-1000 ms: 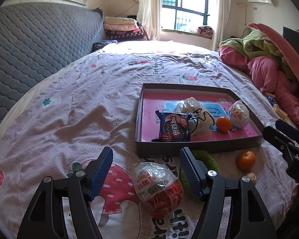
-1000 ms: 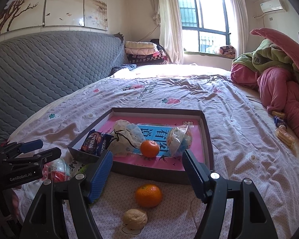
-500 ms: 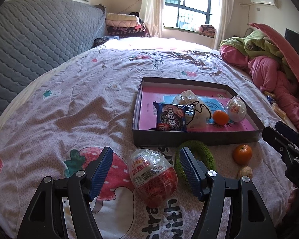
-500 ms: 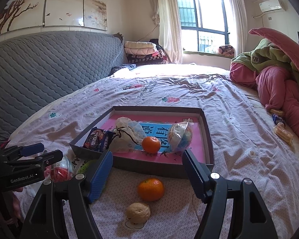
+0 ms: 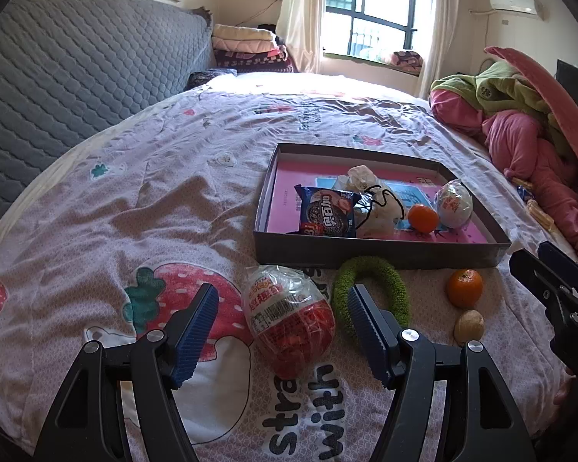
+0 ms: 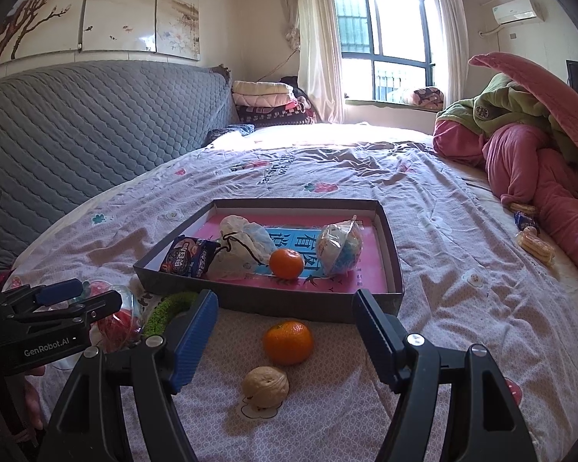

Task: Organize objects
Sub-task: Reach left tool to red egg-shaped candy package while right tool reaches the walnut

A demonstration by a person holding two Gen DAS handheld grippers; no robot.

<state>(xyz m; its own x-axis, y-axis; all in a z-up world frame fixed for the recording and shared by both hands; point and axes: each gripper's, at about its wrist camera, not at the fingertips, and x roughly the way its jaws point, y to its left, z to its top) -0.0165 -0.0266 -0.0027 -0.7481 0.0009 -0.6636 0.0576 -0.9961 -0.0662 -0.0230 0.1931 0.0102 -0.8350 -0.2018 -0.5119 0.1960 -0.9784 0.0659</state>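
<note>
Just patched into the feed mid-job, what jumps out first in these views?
The shallow box mid-bed, already holding a tangerine and wrapped snacks. In front of it, still loose, lie a red-wrapped egg between the open left gripper's fingers, and an orange and walnut before the open right gripper.

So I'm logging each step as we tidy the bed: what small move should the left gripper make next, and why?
Probably ease the left gripper forward and down, then close on the wrapped egg. Its jaws are open with the egg lying between them, untouched on the bedsheet, just outside the box.
</note>
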